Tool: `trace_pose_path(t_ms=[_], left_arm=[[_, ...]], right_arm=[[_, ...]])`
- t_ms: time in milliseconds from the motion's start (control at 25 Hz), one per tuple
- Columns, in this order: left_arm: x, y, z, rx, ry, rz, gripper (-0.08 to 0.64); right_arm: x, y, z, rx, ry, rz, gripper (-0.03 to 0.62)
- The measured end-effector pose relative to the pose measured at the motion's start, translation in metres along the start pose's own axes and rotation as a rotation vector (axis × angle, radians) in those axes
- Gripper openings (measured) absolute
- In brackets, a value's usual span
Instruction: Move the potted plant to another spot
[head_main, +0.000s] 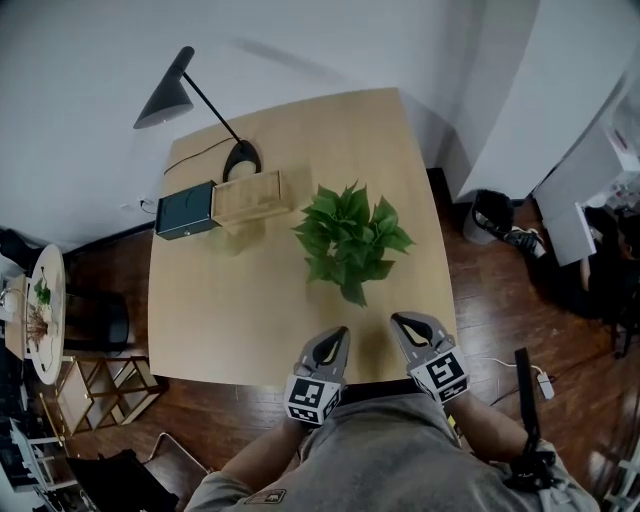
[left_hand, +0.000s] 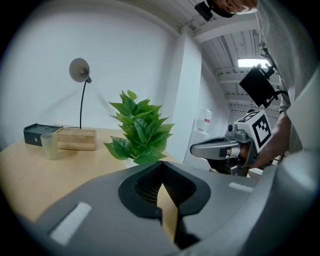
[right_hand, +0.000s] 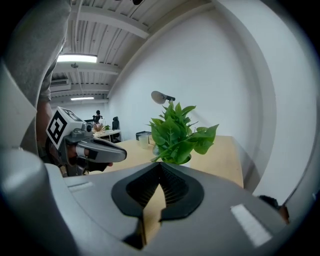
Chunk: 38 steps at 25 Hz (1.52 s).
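Head view: potted plant (head_main: 350, 240) sits around the middle of the table (head_main: 215, 300); left gripper (head_main: 338, 336) and right gripper (head_main: 404, 322) hover at the near edge, short of it. Left gripper view: jaws pinched together, nothing between them, plant ahead. Right gripper view: same deal, closed up and empty.

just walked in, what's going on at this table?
A person holds a two-jaw gripper in each hand at the near edge of a wooden table. The left gripper and the right gripper are both shut and empty, side by side, pointing at the potted plant. The plant stands near the middle of the table, not yet touched. A lamp, a dark box and a wooden box sit at the far side.
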<state>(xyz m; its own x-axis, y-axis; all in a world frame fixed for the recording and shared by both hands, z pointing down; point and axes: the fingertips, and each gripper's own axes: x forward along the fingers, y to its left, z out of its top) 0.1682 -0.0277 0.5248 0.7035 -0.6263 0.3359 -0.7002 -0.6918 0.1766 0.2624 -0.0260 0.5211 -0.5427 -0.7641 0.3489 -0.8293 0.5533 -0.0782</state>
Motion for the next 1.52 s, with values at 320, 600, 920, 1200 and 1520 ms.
trace_pose_path(t_ms=[320, 600, 920, 1200, 1520], left_arm=[[0.014, 0.023, -0.007, -0.005, 0.031, -0.032, 0.005], [0.033, 0.041, -0.023, -0.02, 0.08, -0.016, 0.005], [0.063, 0.07, -0.053, -0.025, 0.147, 0.016, 0.005], [0.075, 0.085, -0.065, -0.025, 0.168, 0.034, 0.005], [0.084, 0.091, -0.061, 0.07, 0.145, 0.038, 0.005]], right_arm=[[0.017, -0.009, -0.007, 0.025, 0.03, -0.056, 0.006], [0.036, -0.026, -0.023, 0.022, 0.077, -0.056, 0.006], [0.068, -0.044, -0.05, 0.023, 0.139, -0.029, 0.006], [0.08, -0.05, -0.067, 0.029, 0.177, -0.011, 0.006], [0.085, -0.052, -0.078, 0.0, 0.205, 0.012, 0.006]])
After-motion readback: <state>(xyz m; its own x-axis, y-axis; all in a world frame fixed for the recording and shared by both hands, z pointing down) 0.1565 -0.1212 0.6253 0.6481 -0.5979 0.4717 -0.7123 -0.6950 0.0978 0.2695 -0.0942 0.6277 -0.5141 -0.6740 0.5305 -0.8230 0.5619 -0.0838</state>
